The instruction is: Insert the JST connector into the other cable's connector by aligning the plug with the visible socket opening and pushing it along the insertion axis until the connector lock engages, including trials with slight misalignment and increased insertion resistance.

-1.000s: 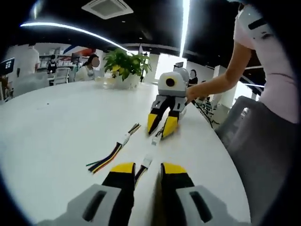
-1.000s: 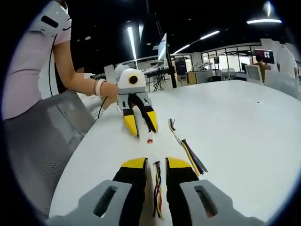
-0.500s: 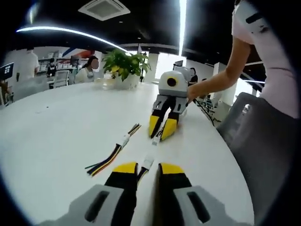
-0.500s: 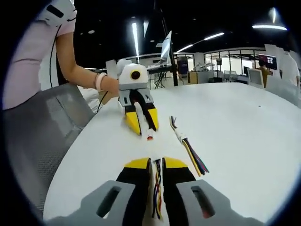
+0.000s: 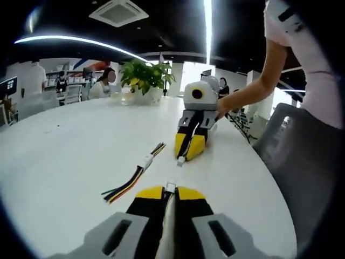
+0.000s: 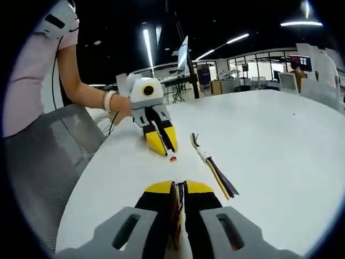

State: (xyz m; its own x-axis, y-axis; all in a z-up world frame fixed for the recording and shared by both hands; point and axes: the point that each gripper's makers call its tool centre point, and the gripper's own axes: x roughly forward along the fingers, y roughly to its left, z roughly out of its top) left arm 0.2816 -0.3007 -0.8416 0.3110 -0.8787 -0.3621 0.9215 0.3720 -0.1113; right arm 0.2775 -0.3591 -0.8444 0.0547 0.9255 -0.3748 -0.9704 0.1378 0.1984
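The left gripper (image 5: 170,192) has its yellow-tipped jaws pinched tight on a thin cable (image 5: 168,226). The cable's small white plug (image 5: 171,186) sticks out just past the tips. The right gripper (image 6: 179,187) is pinched tight too, on a cable of colored wires (image 6: 176,213) that runs between its jaws.

Both grippers sit low over a big white table (image 5: 70,145), facing each other and still apart. In the left gripper view, the right gripper (image 5: 188,147) is farther along the table, with a small white connector (image 5: 180,160) poking out at its tips. In the right gripper view, the left gripper (image 6: 162,144) shows across the table, with its white plug (image 6: 172,157) at the tips. A person's hand (image 6: 119,106) holds it from behind.

A spare cable (image 5: 132,178) lies flat on the table, off to the side of both grippers. It has many colored wires and a white connector in the middle.

Far back stands a green plant (image 5: 143,75) in a white pot. A grey chair (image 6: 48,156) is beside the table edge.
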